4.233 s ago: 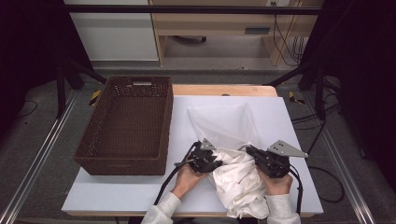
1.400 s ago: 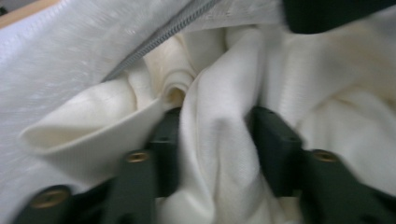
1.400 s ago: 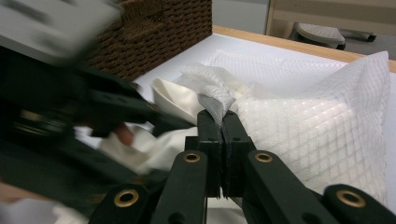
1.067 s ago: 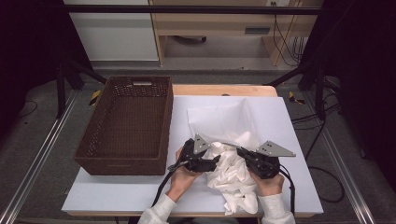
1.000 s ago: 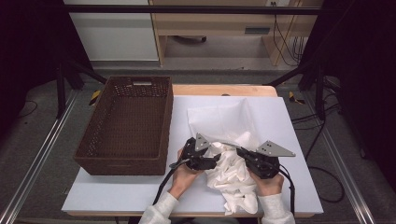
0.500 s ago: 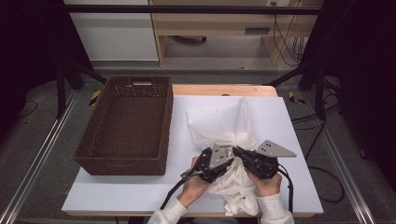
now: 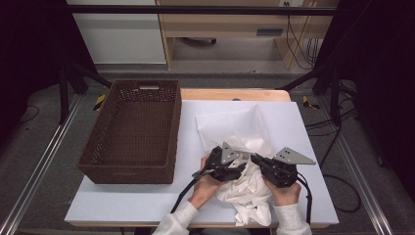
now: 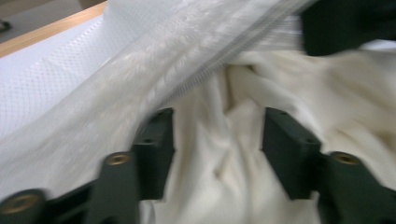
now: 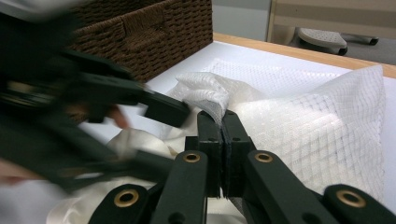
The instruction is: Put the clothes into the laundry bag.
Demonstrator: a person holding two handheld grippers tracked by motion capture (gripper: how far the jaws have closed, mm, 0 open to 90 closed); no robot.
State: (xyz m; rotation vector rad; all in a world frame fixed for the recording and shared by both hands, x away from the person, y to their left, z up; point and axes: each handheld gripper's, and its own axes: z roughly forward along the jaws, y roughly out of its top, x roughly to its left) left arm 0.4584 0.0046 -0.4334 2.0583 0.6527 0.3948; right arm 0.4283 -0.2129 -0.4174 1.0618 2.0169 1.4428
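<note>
White tabletop [image 7: 147,200] is carrying the whole job, with the person's forearms coming in at its near edge and both tools working just ahead of them. Nearest, the left gripper [image 8: 217,135] is standing with its jaws spread around a fold of the cream garment [image 8: 219,158], not yet closing on it, while the right gripper [image 9: 223,122] is holding its jaws pressed together on the zippered rim of the white mesh laundry bag [image 9: 317,135]. Judging by this, the garment is being fed into the bag's mouth, so the right tool should be keeping the rim lifted and taut while the left one bites deep into the cloth and pushes it forward under the zipper [image 8: 243,46]. Beyond and to the left of the left gripper, the wicker basket [image 7: 132,132] is waiting
</note>
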